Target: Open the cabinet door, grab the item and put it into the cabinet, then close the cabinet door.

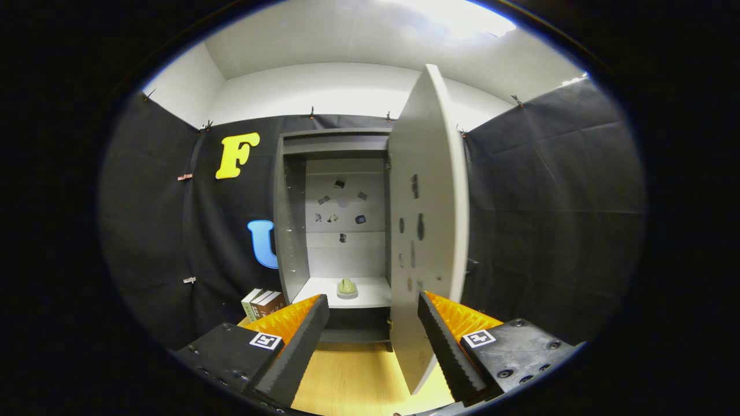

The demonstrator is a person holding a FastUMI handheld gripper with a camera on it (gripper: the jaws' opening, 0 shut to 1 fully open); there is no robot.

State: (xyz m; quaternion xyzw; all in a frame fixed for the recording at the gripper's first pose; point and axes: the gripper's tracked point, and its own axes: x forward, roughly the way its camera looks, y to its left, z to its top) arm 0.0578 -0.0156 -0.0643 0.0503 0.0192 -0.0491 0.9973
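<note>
Wide-spread empty gripper (373,323) with ridged pads, flat cabinet door (425,231) ajar, rounded item (347,287) on shelf.

Item (347,287) on shelf (370,296) inside cabinet (292,231)

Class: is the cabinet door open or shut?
Open: the door swings outward between the spread, empty fingers, showing an item inside.

Black cloth walls (549,202), white wall (324,89) above, bright ceiling light (462,14), wooden tabletop (352,381), books (263,303).
</note>
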